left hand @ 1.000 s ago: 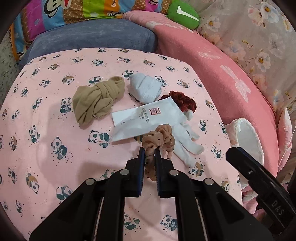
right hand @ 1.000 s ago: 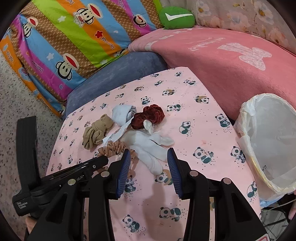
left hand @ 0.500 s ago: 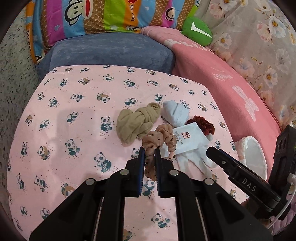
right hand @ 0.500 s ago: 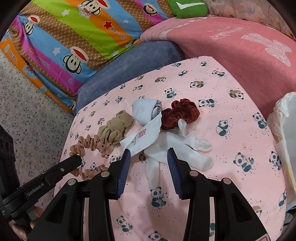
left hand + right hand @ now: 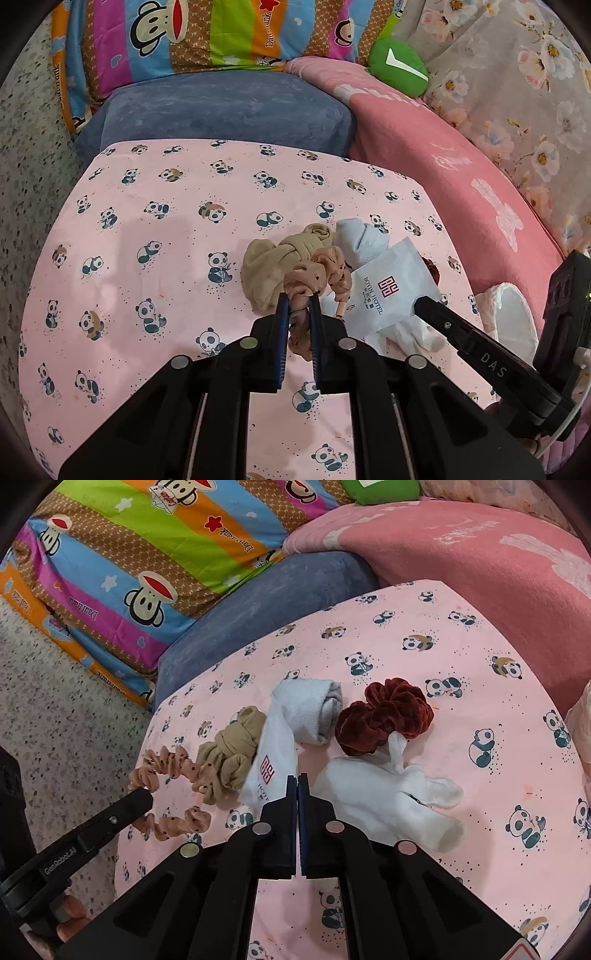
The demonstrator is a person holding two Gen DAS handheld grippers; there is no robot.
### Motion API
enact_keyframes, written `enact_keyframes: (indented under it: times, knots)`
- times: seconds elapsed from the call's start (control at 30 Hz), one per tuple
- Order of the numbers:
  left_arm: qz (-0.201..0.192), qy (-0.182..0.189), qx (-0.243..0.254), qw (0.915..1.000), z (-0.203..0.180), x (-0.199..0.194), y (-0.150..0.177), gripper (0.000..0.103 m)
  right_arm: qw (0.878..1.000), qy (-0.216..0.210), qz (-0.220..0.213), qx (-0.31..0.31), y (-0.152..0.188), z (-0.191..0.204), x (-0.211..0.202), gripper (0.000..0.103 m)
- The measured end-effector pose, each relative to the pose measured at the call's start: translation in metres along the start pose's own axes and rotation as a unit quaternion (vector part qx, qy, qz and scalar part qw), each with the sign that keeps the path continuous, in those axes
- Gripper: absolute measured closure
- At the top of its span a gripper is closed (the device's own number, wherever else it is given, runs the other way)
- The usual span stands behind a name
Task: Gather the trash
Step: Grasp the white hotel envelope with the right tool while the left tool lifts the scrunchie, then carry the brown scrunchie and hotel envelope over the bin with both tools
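Observation:
My left gripper [image 5: 297, 300] is shut on a tan dotted scrunchie [image 5: 318, 274], which it holds a little above the panda sheet [image 5: 155, 280]; the same scrunchie [image 5: 173, 770] dangles at the left of the right wrist view. A white hotel packet [image 5: 272, 761] with a red logo lies among the clutter. My right gripper [image 5: 297, 778] is closing tight, its pads meeting on the packet's lower right edge. In the left wrist view one right finger [image 5: 430, 308] lies over the packet [image 5: 391, 286].
Around the packet lie a beige knotted stocking [image 5: 231, 753], a rolled white sock [image 5: 310, 705], a dark red scrunchie [image 5: 386, 716] and a white glove [image 5: 391, 794]. A bin with a white liner [image 5: 513, 317] stands off the right edge. Blue cushion and pink blanket behind.
The right gripper's jaws went from wide open to closed as it moved left onto the white packet. The left gripper carried the tan scrunchie up and away to the left.

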State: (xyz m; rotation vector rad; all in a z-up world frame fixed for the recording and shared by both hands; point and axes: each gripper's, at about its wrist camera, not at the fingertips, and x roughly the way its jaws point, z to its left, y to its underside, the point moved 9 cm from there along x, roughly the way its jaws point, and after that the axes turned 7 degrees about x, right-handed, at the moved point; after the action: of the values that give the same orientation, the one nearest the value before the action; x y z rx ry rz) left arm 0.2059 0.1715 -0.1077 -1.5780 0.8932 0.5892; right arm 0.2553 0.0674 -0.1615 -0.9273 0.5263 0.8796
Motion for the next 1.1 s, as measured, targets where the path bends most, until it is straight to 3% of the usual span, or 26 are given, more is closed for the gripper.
enact_keyframes:
  times: [0.43,0.8,1.1]
  knots:
    - [-0.026,0.034,0.058,0.9974,-0.085,-0.030,-0.009,0.092,0.994,-0.004,-0.105,-0.018,-0.033,0.002,-0.119,0.100]
    - [-0.030,0.069,0.132,0.9885,-0.181,-0.038,-0.005,0.092,0.986,0.026,-0.163,0.008,-0.048,-0.060,-0.209,0.100]
    - [-0.018,0.095,0.181,0.9787,-0.250,-0.030,0.008,0.092,0.979,0.049,-0.190,0.047,-0.049,-0.125,-0.254,0.100]
